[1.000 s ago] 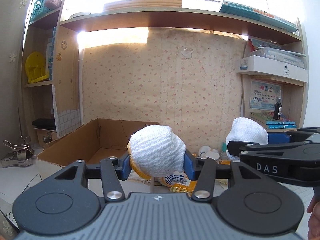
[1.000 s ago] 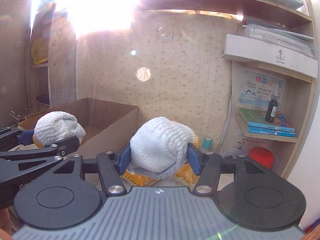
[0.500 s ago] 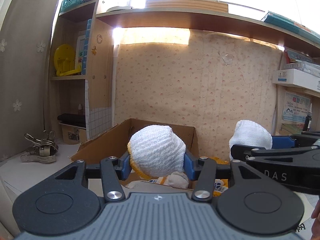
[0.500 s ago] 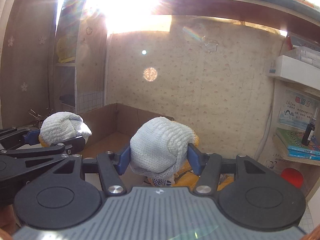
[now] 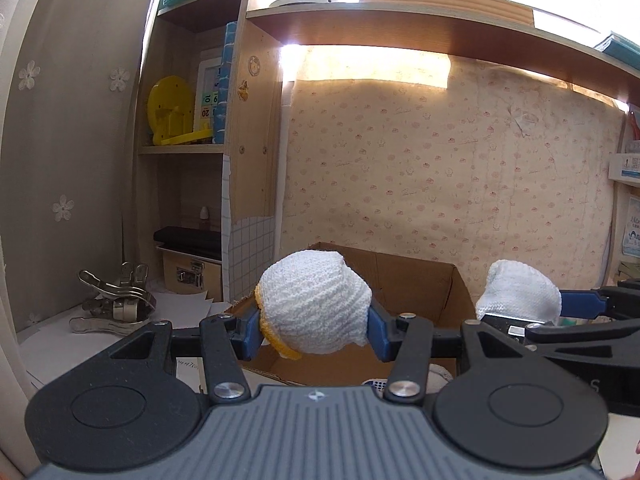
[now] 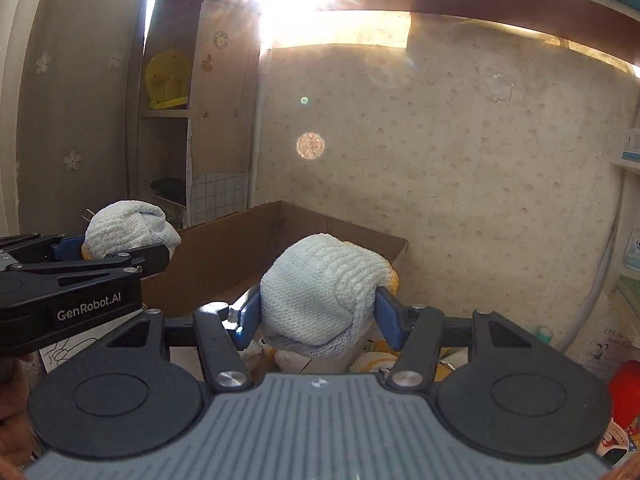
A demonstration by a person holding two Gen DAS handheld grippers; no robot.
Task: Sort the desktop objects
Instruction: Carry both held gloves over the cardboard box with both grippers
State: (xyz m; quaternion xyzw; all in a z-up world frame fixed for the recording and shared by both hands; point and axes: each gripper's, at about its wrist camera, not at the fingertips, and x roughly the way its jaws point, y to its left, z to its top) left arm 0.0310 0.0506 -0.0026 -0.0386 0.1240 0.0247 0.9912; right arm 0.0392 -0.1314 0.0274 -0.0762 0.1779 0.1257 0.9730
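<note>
My left gripper (image 5: 314, 326) is shut on a rolled white knit glove with a yellow cuff (image 5: 316, 302), held just in front of an open cardboard box (image 5: 416, 276). My right gripper (image 6: 316, 316) is shut on a second rolled white glove (image 6: 320, 292), near the right end of the same cardboard box (image 6: 248, 248). Each gripper shows in the other's view: the right gripper with its glove (image 5: 520, 292) at the right edge, the left gripper with its glove (image 6: 124, 228) at the left edge. More white and yellow gloves (image 6: 384, 360) lie on the desk below the right gripper.
A shelf unit at the left holds a yellow stand (image 5: 170, 114), a black case (image 5: 188, 238) and a small box (image 5: 192, 276). Metal clips (image 5: 114, 306) lie on papers at the left. A red object (image 6: 624, 392) sits at the lower right. The patterned wall stands behind the box.
Both grippers have swung to the left with their gloves still gripped. The box now sits straight ahead of them, and the left shelf unit has come further into view.
</note>
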